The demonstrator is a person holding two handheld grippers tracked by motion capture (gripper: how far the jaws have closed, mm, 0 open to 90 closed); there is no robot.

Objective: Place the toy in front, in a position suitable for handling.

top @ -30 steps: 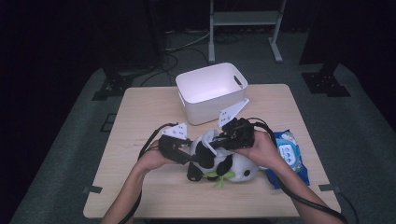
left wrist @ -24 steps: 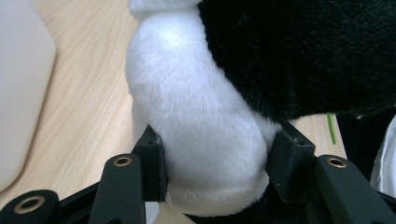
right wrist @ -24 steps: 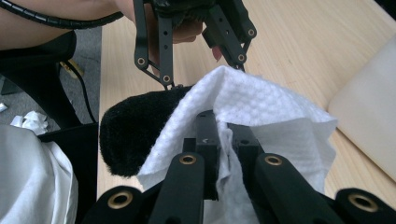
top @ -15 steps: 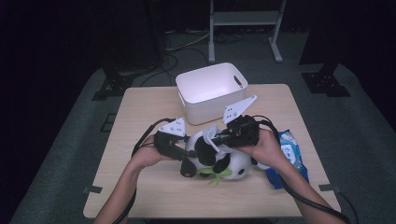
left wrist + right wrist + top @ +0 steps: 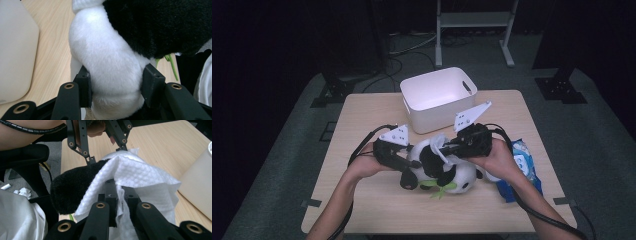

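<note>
**A:** What's different from a second ago?

**B:** The left gripper [image 5: 404, 162] has just been closing, and its fingers [image 5: 83, 86] are now clenched on the white flank of the plush panda [image 5: 444, 172], fur bulging between the pads. The panda has also come up a little and shifted toward the white bin [image 5: 439, 97]; earlier it lay lower, nearer the tabletop's [image 5: 362, 125] front edge.

**A:** And the other hand?

**B:** The right gripper [image 5: 451, 147] holds as before, fingers pinched tight on a white wipe [image 5: 140, 178] that drapes over the panda's black fur (no gap between the pads).

**A:** So where does that leave the job?

**B:** The toy sits mid-tabletop between the two hands, just in front of the bin, with the blue wipe packet [image 5: 522, 165] off to the right. With the left now steadying it, I'd judge the wiping can start properly, since the toy shouldn't slide under the cloth.
</note>
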